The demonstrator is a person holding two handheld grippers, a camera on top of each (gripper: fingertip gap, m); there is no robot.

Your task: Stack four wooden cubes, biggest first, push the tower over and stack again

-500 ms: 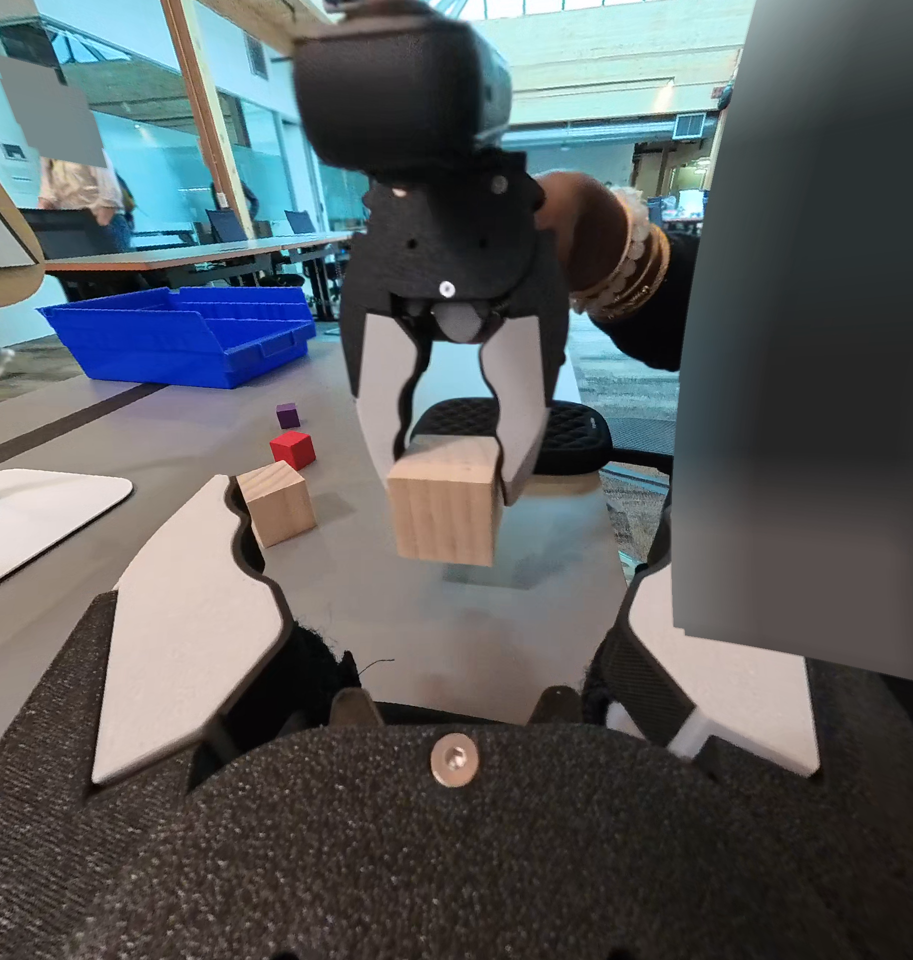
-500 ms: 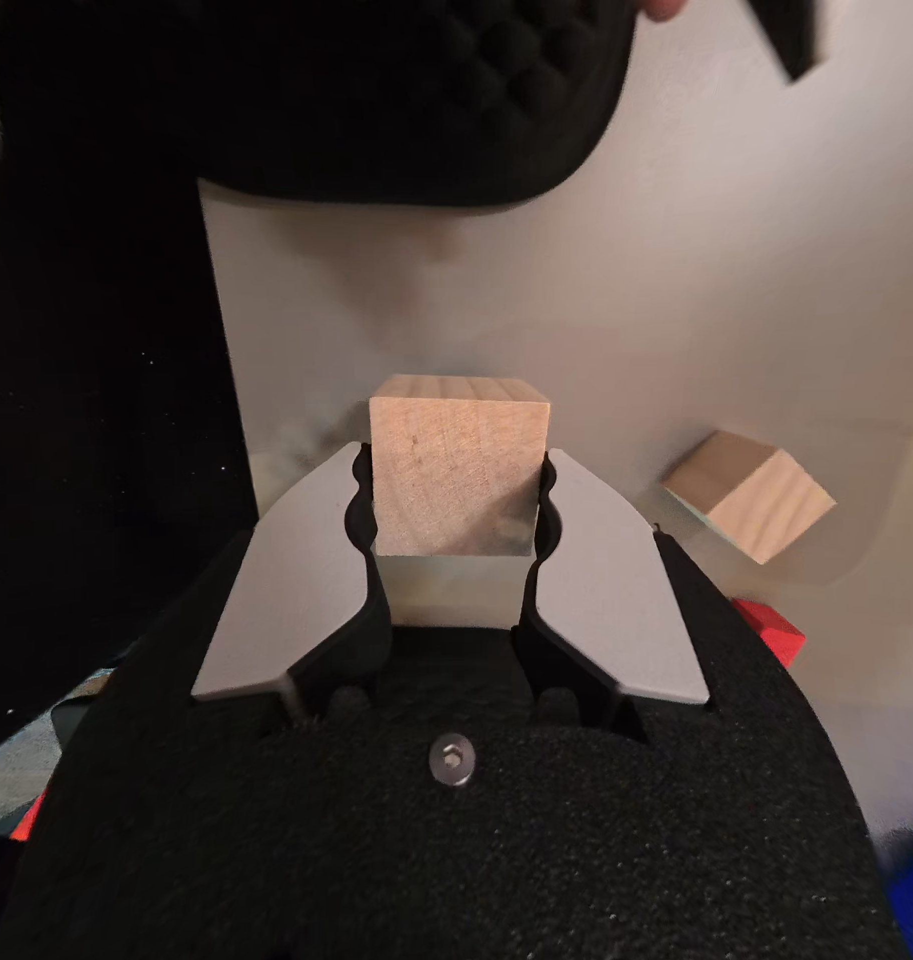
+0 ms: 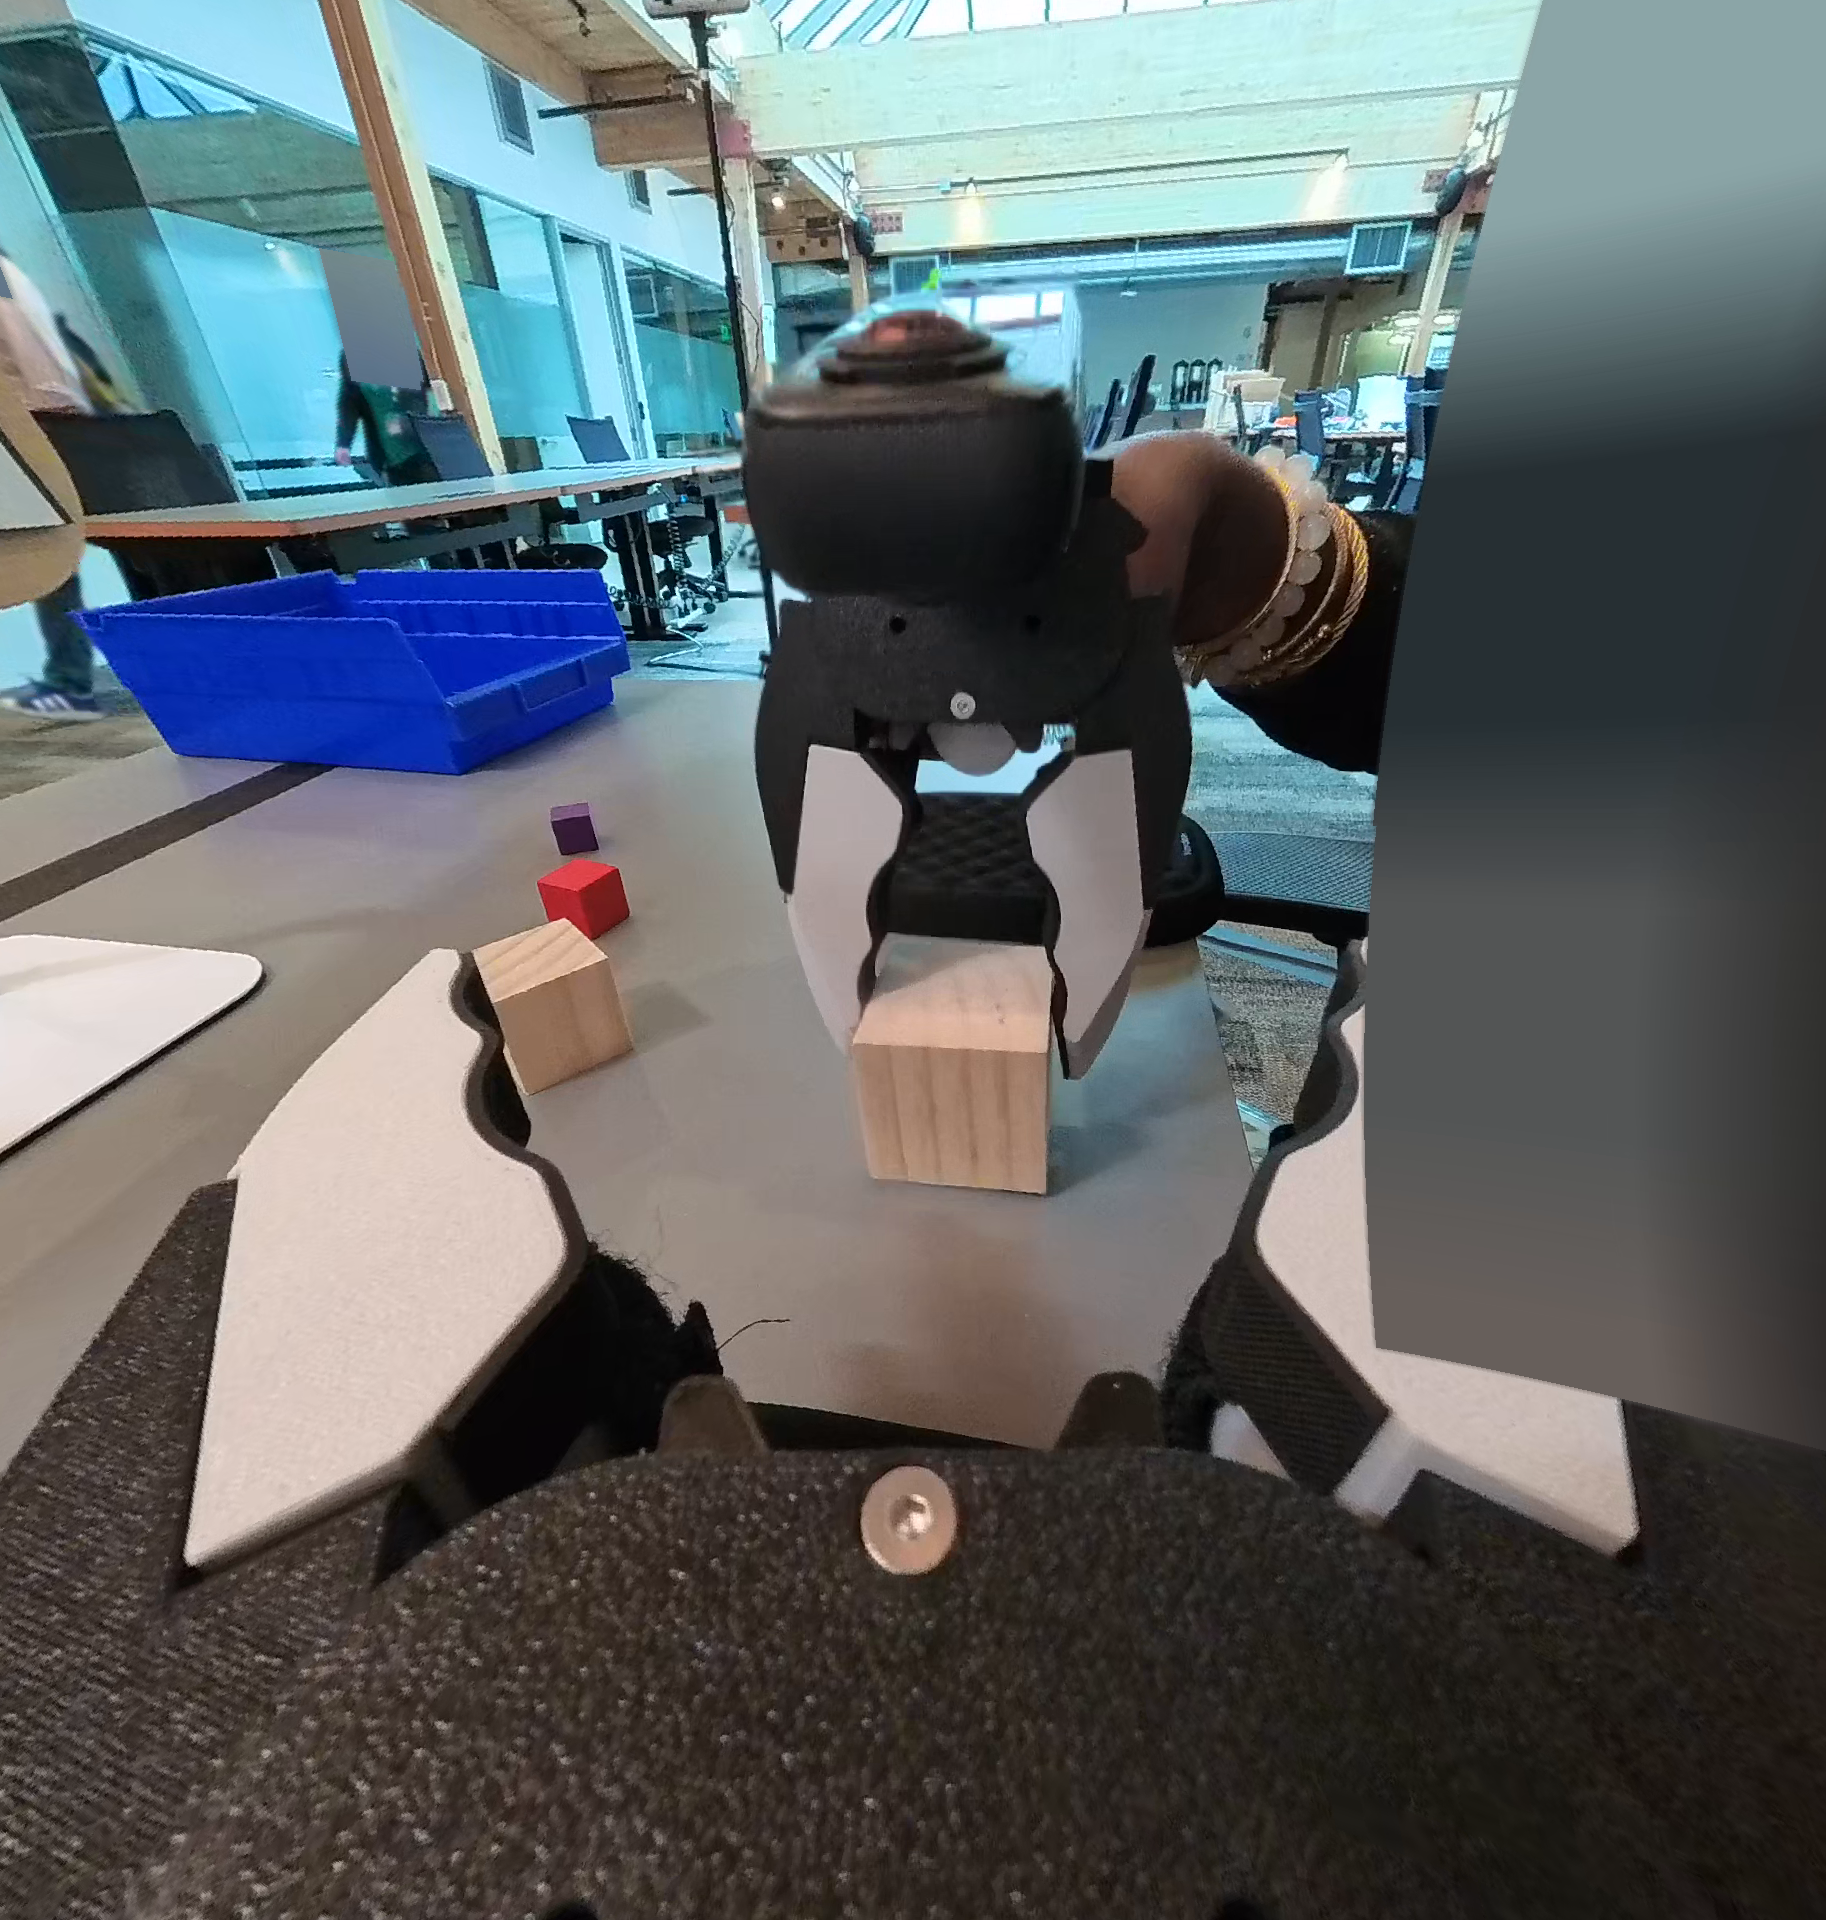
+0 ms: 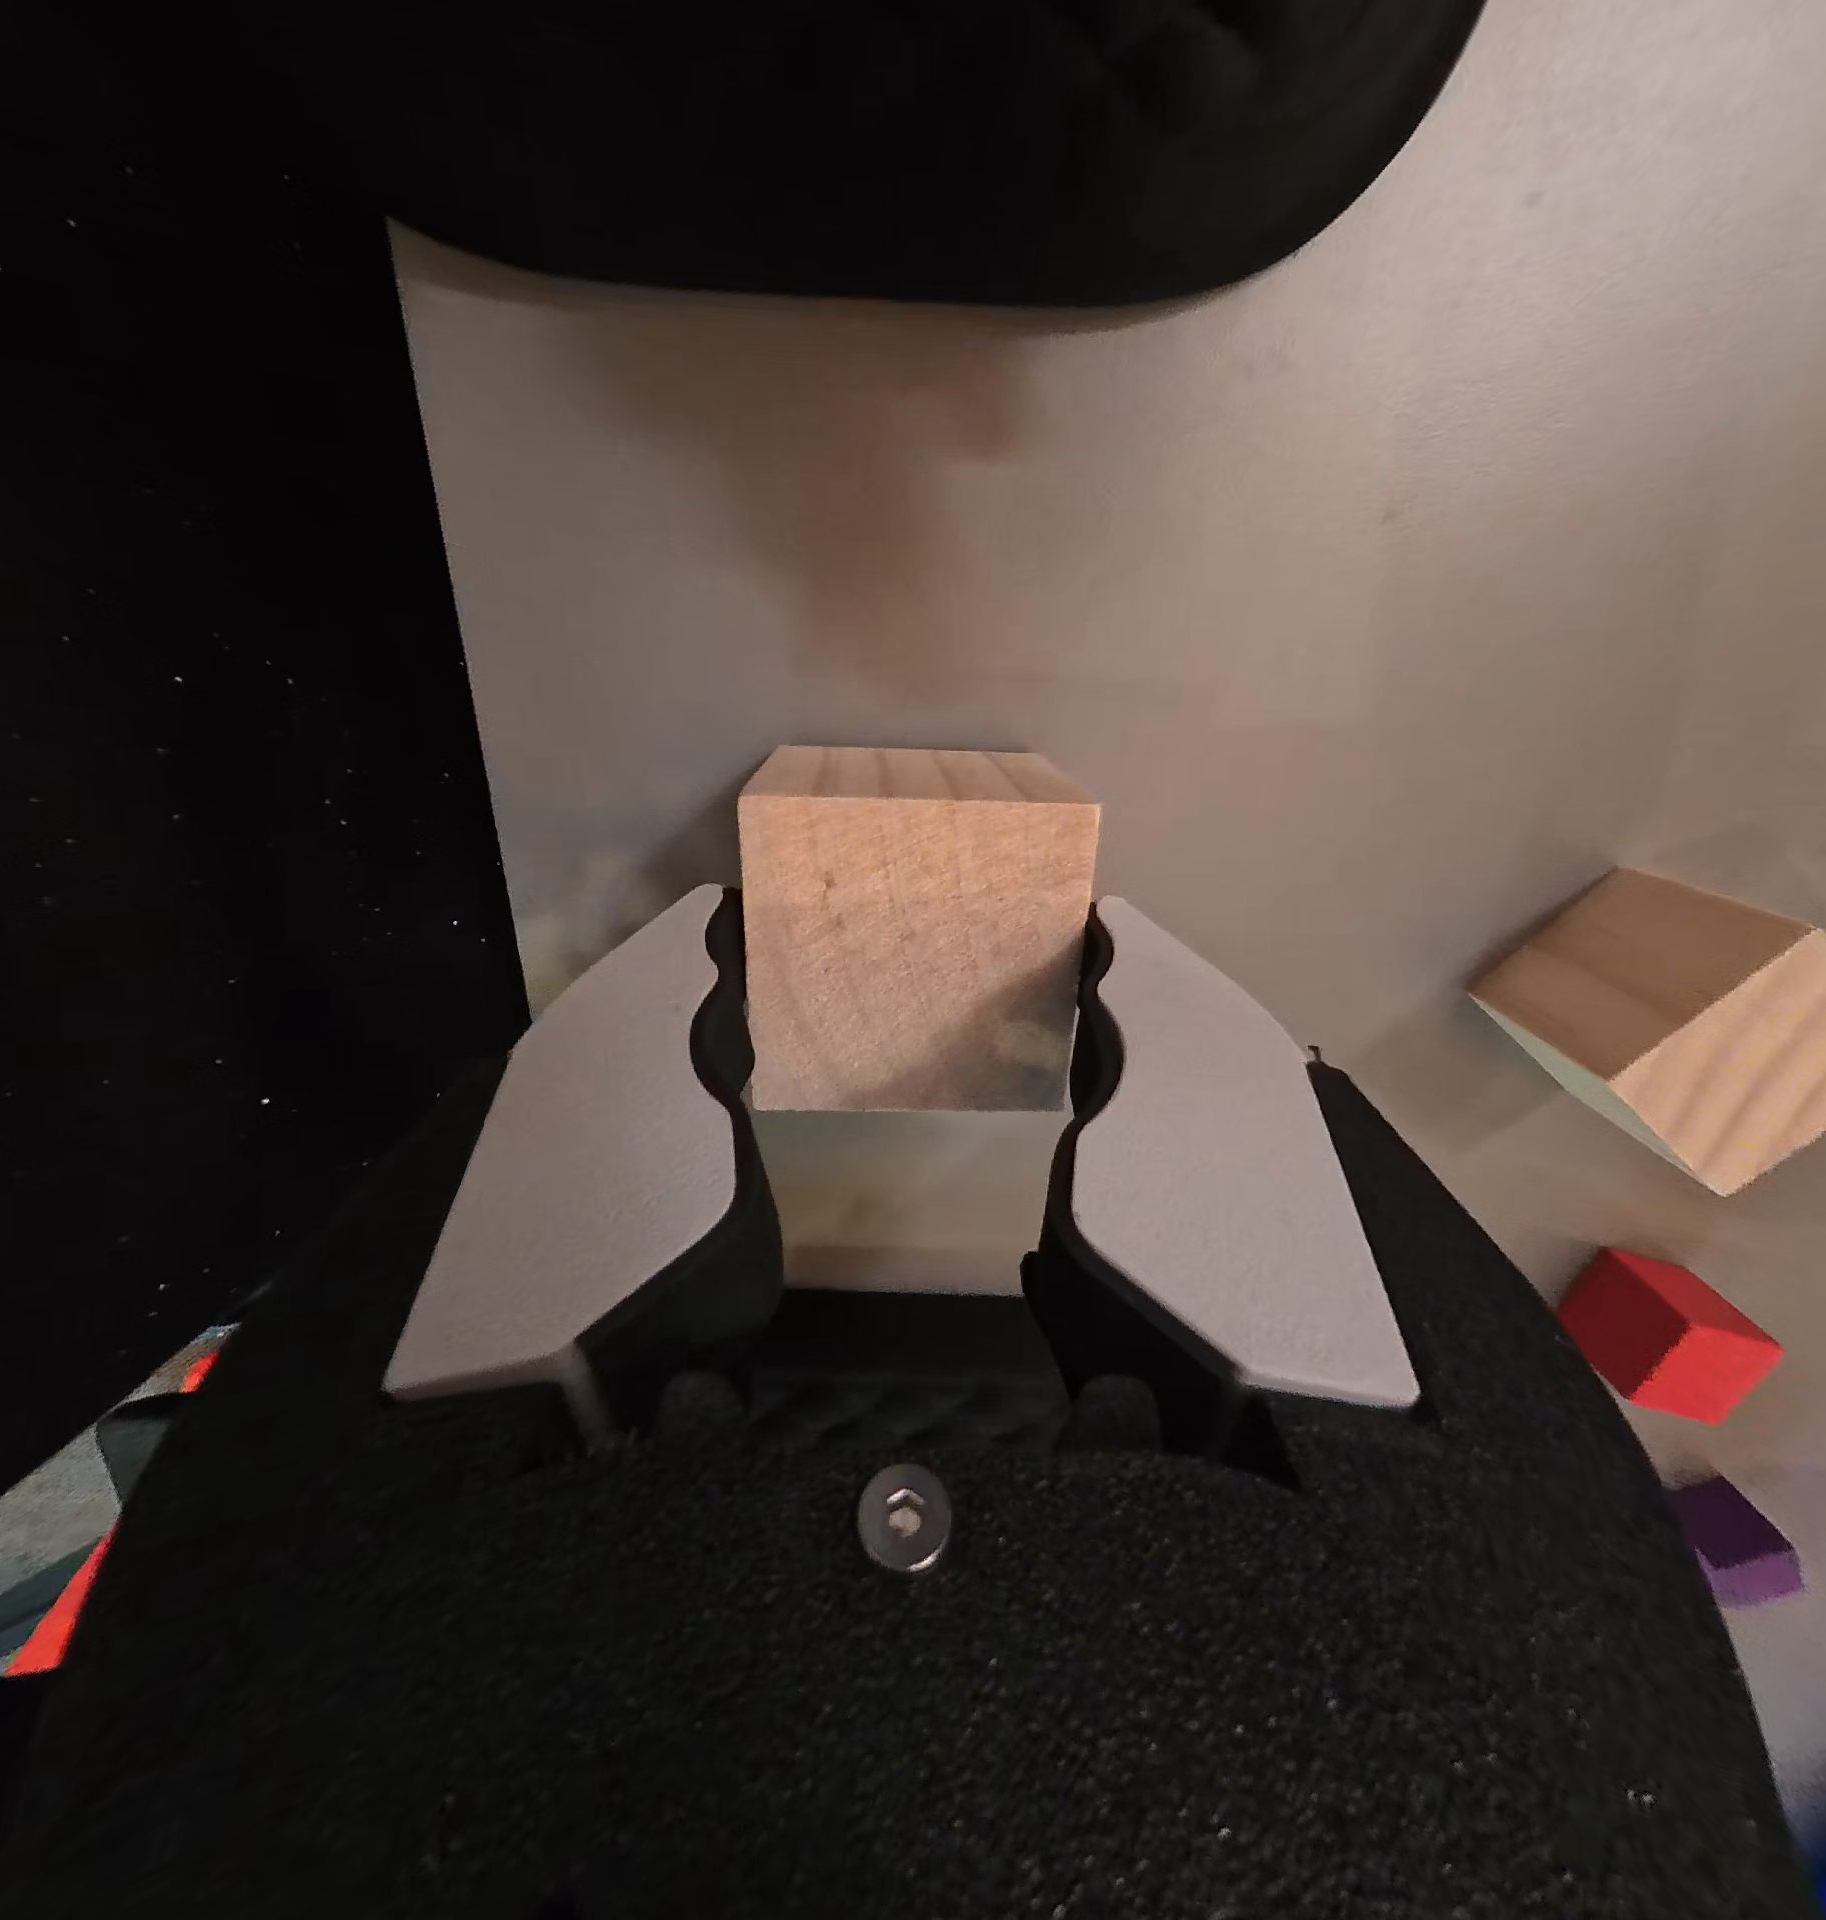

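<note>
Your right hand-held gripper point(image 4: 914, 997) is clamped on a plain wooden cube point(image 4: 909, 956), centre of the right wrist frame; both pads press its opposite side faces, upper part of the block. From the left wrist view the cube point(image 3: 950, 1081) sits w/ its base on the grey desk point(image 3: 743, 1195), mid-frame, your right hand-held gripper point(image 3: 966, 997) coming down on it from above, fingers pointing down, body tilted slightly toward the camera. Judging by looks: solid wood, rigid, prob. light, not fragile; flat sawn faces give decent friction, so parallel side faces are the spot to hold, approx. where you have it now. Your hand point(image 3: 1200, 540) sits upper right of centre behind the gripper, wrist w/ bracelets, dark sleeve running off to the right. Your left hand-held gripper point(image 3: 888, 1195) is spread wide, nothing between its fingers, held low over the desk & aimed at the cube. A second wooden cube point(image 3: 556, 1003) lies just beside its left fingertip, left of centre; can't tell if they touch. Behind that: red cube point(image 3: 582, 896), then small purple cube point(image 3: 574, 828). Blue bin point(image 3: 369, 665) farther back, upper left; white flat base point(image 3: 78, 1029) at left edge.
</note>
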